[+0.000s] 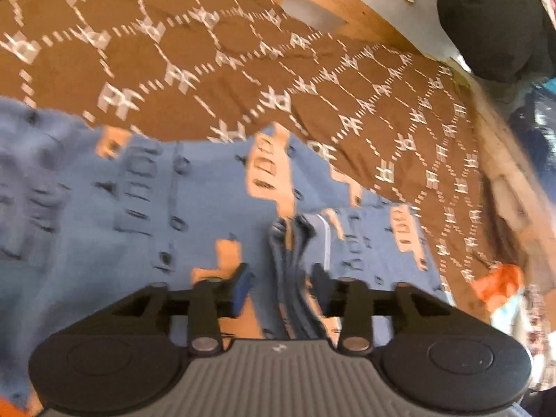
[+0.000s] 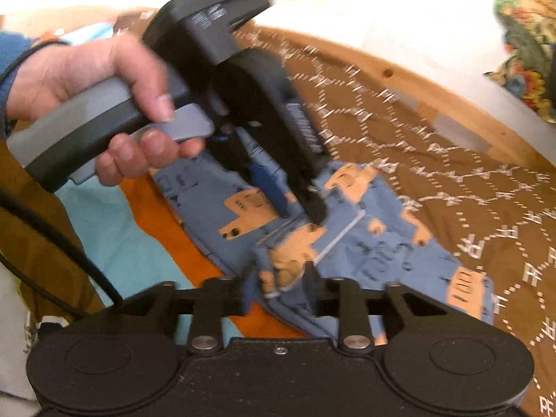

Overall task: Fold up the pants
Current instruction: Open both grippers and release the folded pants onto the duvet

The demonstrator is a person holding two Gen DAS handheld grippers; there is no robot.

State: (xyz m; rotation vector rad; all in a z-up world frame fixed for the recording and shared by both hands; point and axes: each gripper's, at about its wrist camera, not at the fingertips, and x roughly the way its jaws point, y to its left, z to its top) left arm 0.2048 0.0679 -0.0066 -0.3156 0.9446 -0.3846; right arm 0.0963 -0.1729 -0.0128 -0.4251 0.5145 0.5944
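The pants [image 1: 146, 187] are blue with tan and black printed shapes and lie on a brown patterned bedspread [image 1: 215, 52]. My left gripper [image 1: 281, 278] is partly closed around a bunched fold of the pants' edge. In the right wrist view the pants [image 2: 382, 243] lie folded, and my right gripper [image 2: 278, 288] is shut on their near edge. The left gripper [image 2: 302, 208] shows there too, held by a hand, its fingertips pressed on the fabric.
A wooden bed frame [image 1: 368, 7] runs along the far side, with a dark lump [image 1: 493, 24] beyond it. Orange and light blue cloth [image 2: 146, 236] lies at the near left. A black cable [image 2: 52, 239] hangs at the left.
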